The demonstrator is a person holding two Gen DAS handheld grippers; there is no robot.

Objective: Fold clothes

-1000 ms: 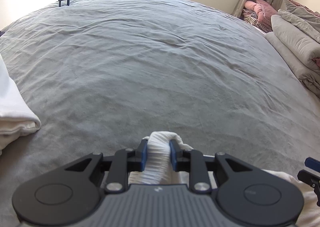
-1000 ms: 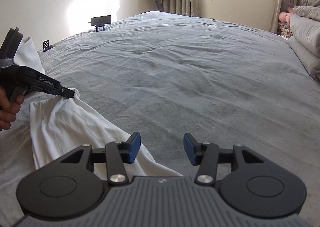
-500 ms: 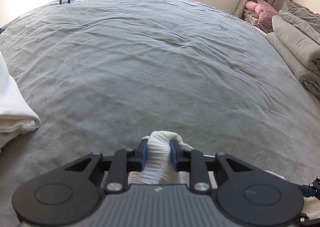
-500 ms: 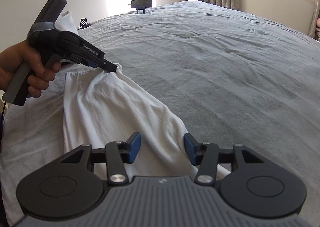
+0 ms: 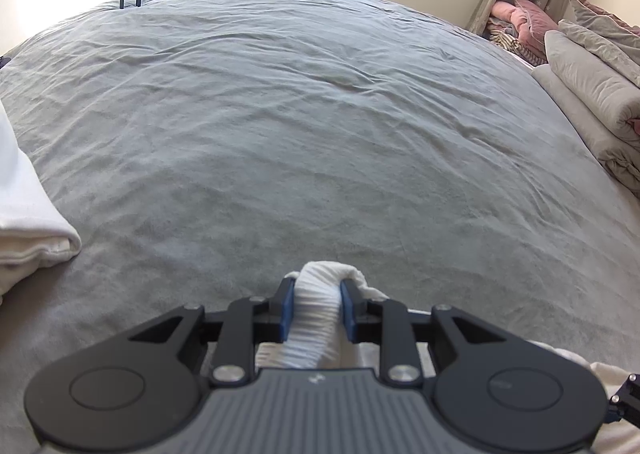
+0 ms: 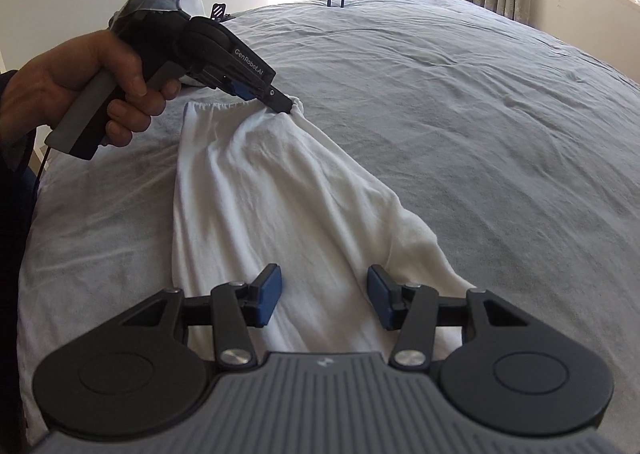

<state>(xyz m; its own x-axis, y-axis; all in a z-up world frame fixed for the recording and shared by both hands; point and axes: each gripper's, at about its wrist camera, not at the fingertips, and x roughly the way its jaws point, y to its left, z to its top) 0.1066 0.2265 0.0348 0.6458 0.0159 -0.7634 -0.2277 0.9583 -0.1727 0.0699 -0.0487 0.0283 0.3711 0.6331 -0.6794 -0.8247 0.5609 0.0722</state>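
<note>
My left hand-held gripper (image 5: pixel 316 306) still pinches a bunched corner of the white garment (image 6: pixel 256 190) on the bed (image 6: pixel 460 102). My right hand-held gripper (image 6: pixel 322 296) has swung over it, jaws open, ready to grab.

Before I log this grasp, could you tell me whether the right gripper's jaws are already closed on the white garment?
No, the right gripper has its jaws apart above the white garment, pinching nothing.

The white shirt (image 6: pixel 256 190) is soft, thin cloth. The grey bed cover (image 5: pixel 320 126) is wrinkly, fuzzy cloth. The right tool (image 6: pixel 324 296) is dull black plastic with shiny metal screws.
</note>
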